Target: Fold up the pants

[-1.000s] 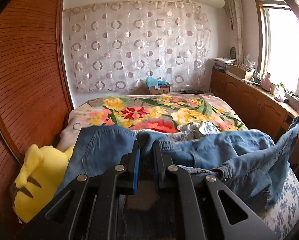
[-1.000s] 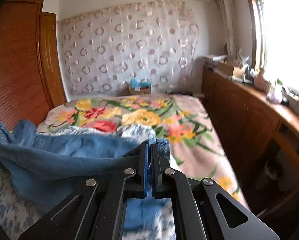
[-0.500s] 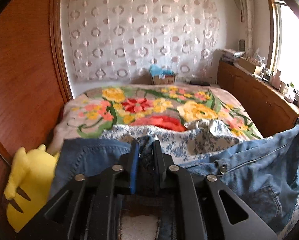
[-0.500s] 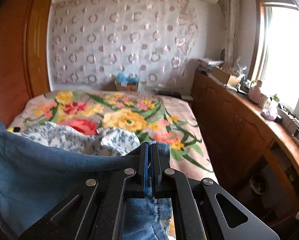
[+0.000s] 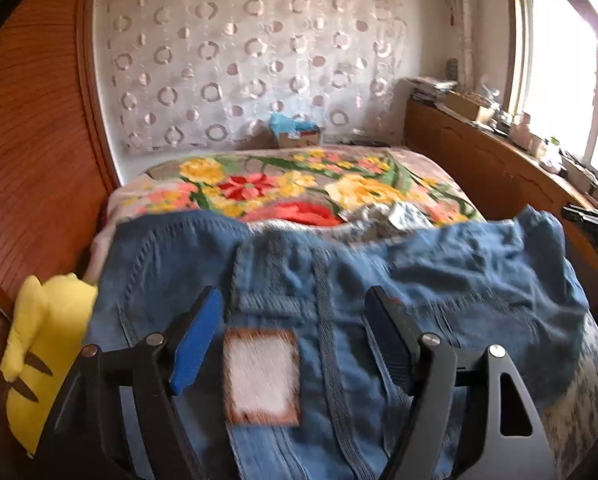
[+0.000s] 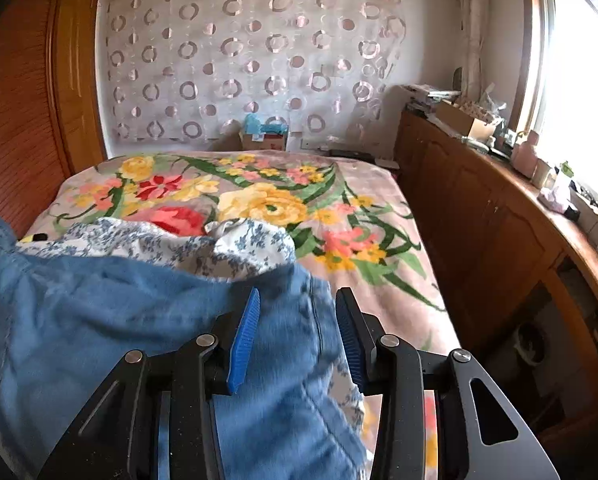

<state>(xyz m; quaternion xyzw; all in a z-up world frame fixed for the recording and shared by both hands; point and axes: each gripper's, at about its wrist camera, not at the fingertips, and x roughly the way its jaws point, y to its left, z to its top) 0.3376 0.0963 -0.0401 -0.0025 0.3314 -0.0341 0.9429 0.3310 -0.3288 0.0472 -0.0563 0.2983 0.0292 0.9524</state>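
I had both tools spread, left tool [image 5: 293, 322] and right tool [image 6: 297, 326], gripping nothing; the denim pants [image 5: 439, 276] lay spread waist-first across the bed [image 6: 379, 208], no fold visible yet.

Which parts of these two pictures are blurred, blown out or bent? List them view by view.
Left wrist view: the jeans and their leather waist patch are smeared by motion blur; the window is blown out white; the wooden panel bows from fisheye distortion. Right wrist view: the jeans are soft with blur near the open right gripper, the floral blanket stays sharp, and the window glares.
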